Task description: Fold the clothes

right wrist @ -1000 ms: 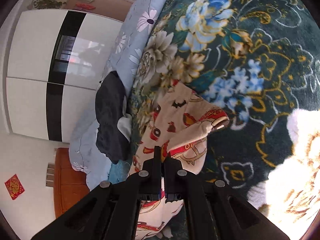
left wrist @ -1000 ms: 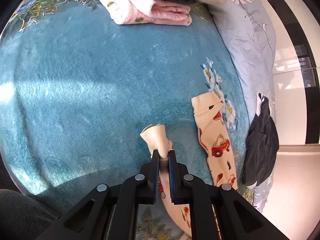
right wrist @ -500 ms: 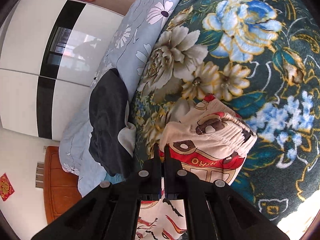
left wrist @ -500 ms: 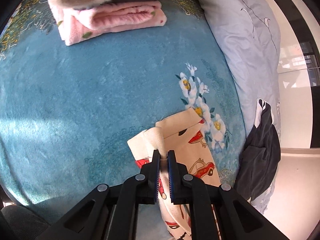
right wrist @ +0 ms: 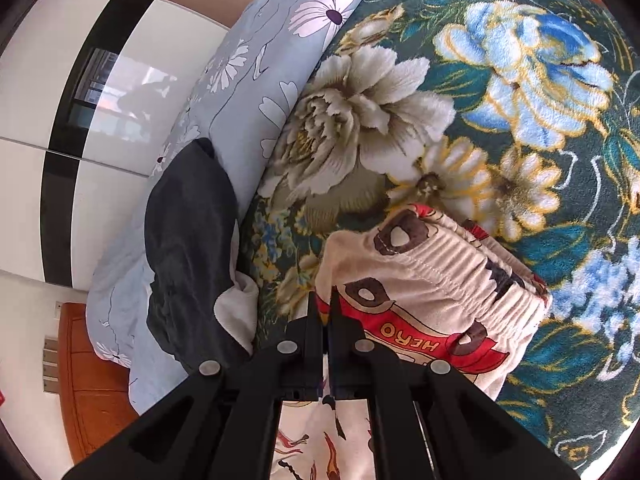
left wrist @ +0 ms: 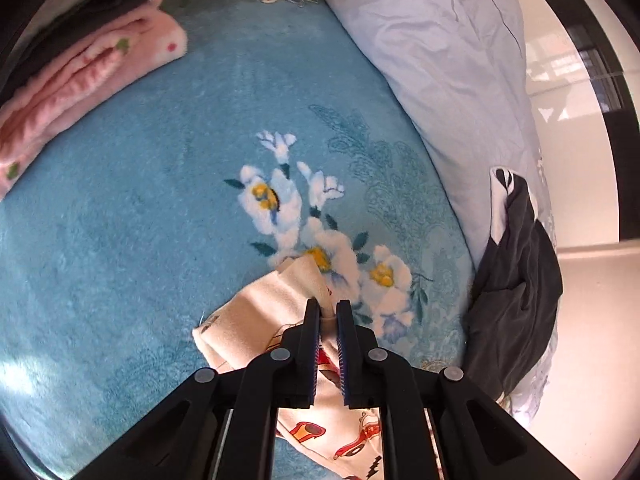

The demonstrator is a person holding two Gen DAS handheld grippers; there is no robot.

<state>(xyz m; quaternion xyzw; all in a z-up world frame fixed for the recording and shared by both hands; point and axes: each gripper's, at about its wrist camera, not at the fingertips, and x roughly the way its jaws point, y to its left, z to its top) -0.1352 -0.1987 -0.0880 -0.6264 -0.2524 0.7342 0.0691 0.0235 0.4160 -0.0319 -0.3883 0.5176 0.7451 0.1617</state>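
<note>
Cream children's trousers [left wrist: 264, 312] printed with red cars lie on a blue flowered blanket [left wrist: 160, 200]. My left gripper [left wrist: 328, 310] is shut on a bunched fold at one leg end, low in the left wrist view. In the right wrist view the same trousers [right wrist: 432, 300] show their elastic waistband, doubled over on the dark floral blanket [right wrist: 500, 100]. My right gripper [right wrist: 325, 304] is shut on the cloth edge just below the waistband. What lies under both grippers is hidden by their black arms.
A folded pink fleece [left wrist: 80, 76] with dark clothes on it sits at the upper left. A light blue quilt [left wrist: 440, 60] runs along the bed's right side, a dark grey garment [left wrist: 516, 280] draped on it. White wardrobe doors [right wrist: 60, 80] stand beyond the bed edge.
Both grippers have carried the trousers across the blanket toward the quilt. The leg end now lies over the other leg, and the waistband fills more of the right view.
</note>
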